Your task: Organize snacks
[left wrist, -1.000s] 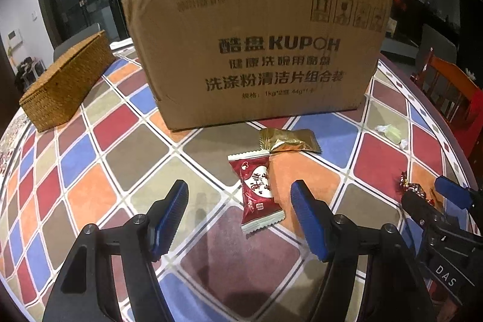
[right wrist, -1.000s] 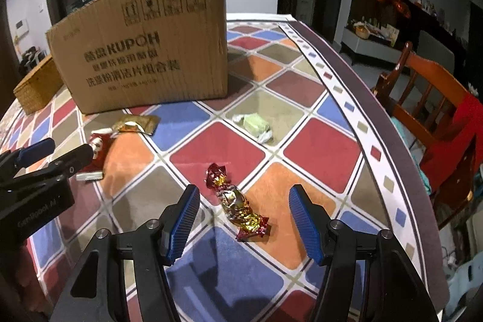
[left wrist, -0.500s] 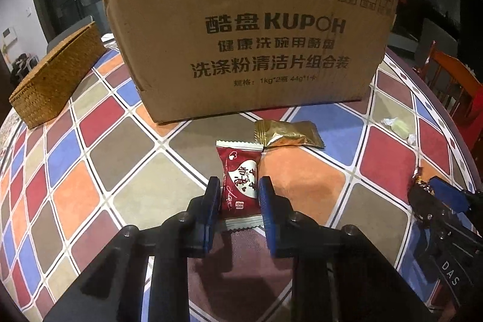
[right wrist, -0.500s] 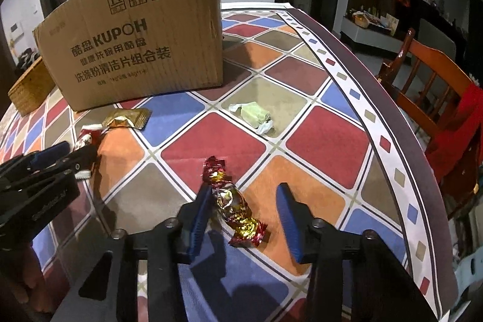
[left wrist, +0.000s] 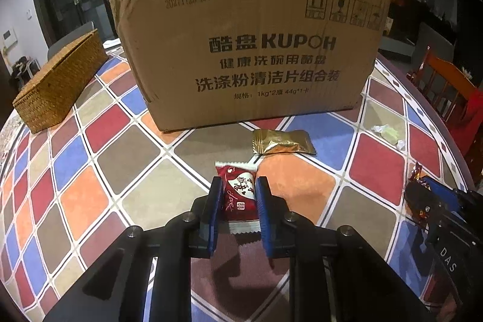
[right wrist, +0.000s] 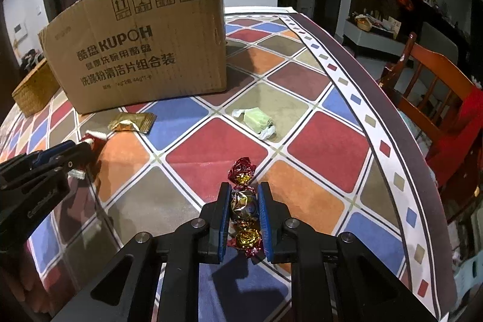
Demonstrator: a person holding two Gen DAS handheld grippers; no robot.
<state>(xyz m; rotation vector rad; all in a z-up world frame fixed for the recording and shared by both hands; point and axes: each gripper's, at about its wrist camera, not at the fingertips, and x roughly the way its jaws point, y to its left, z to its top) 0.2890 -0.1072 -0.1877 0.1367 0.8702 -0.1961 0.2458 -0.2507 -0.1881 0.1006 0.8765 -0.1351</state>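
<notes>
Showing only rightward: green candy's [right wrist: 256, 118] shape, wooden chair [right wrist: 428, 89].

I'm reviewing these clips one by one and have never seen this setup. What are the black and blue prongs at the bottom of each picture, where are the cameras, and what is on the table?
There is no robot arm here: a person holds a two-finger gripper in each hand, and each gripper carries a wide-angle camera that looks along its fingers. The prongs are those fingers.

In the left camera's picture, the left gripper has just been closing and its pads press on a red snack packet. In the right camera's picture, the right gripper has just closed on a foil-wrapped twist candy. Each gripper also shows at the edge of the other's picture.

On the colourful checked tablecloth also lie a gold packet and a pale green wrapped sweet. Behind them stand a cardboard box and a woven basket. A wooden chair stands beside the table.
</notes>
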